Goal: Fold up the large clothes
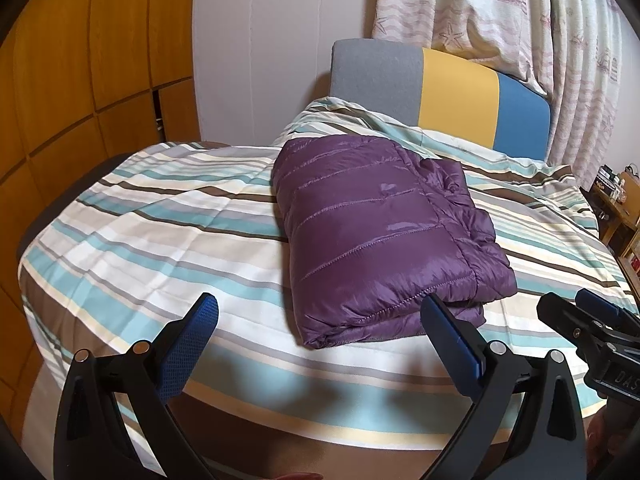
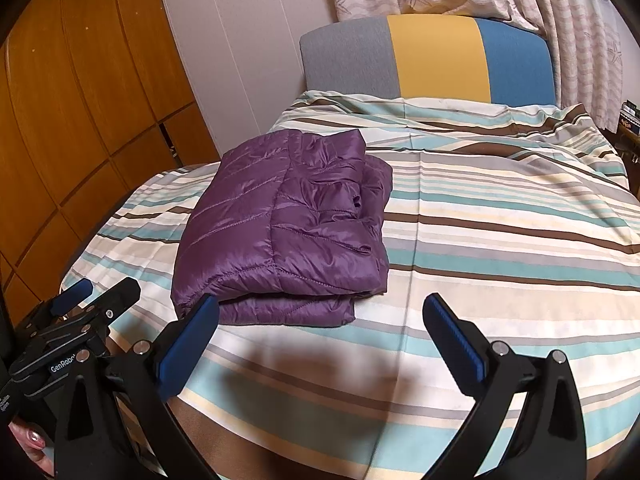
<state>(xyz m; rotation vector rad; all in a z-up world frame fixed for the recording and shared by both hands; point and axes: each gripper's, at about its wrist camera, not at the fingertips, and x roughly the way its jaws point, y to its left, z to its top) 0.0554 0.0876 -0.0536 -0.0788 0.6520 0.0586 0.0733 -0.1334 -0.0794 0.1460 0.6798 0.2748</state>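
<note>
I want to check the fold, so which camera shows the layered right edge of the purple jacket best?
The right wrist view: the purple jacket turns its stacked, bunched edge toward that camera. The left wrist view mostly shows its smooth quilted top.

Dim warm indoor light, heavy fisheye, both views.

Black vignette at the corners; wardrobe (image 1: 80, 80) and bed (image 1: 160, 240) edges bow hard toward the rim. Light falls from above and in front: soft blurred shadows of the left claw (image 1: 320, 316) and right claw (image 2: 320, 312) on the sheet just ahead of them. Sheen patches on the purple jacket (image 1: 380, 232), mild glare, not blown out. Centre sharp, quilting stitches readable; near bed edge and frame bottom soft. Curtain (image 1: 500, 8) evenly lit, no backlight.
</note>
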